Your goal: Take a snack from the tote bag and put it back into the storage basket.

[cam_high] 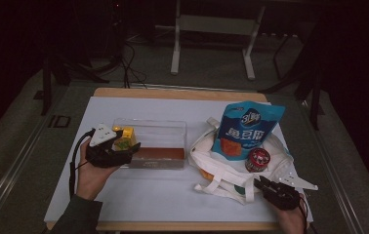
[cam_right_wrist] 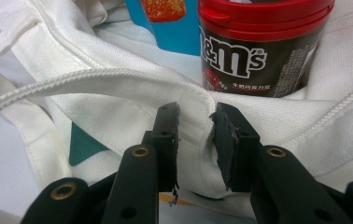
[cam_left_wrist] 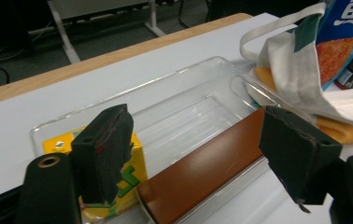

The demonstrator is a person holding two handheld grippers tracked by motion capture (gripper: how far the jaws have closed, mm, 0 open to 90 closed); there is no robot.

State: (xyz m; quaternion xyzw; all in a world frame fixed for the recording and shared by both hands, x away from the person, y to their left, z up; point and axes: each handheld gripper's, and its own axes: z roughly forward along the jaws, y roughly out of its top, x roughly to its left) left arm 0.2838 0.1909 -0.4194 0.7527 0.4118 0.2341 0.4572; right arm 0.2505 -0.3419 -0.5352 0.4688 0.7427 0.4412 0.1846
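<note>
Right hand-held gripper [cam_right_wrist: 194,135] pinching white tote bag [cam_right_wrist: 118,107] rim below candy jar [cam_right_wrist: 258,42]

we note a white table cover [cam_high: 153,190] over a light wood tabletop edge [cam_high: 173,93]. the clear tray [cam_high: 175,127] holds a yellow carton [cam_left_wrist: 135,161] with green markings and a reddish-brown flat box [cam_left_wrist: 202,168]. the tote bag [cam_right_wrist: 95,102] is white with a dark green patch. the snack bag [cam_high: 248,129] is blue with white lettering and an orange picture panel. the m&m's jar [cam_right_wrist: 258,51] is dark brown with white lettering and a red lid. both grippers' jaws are black.
</note>
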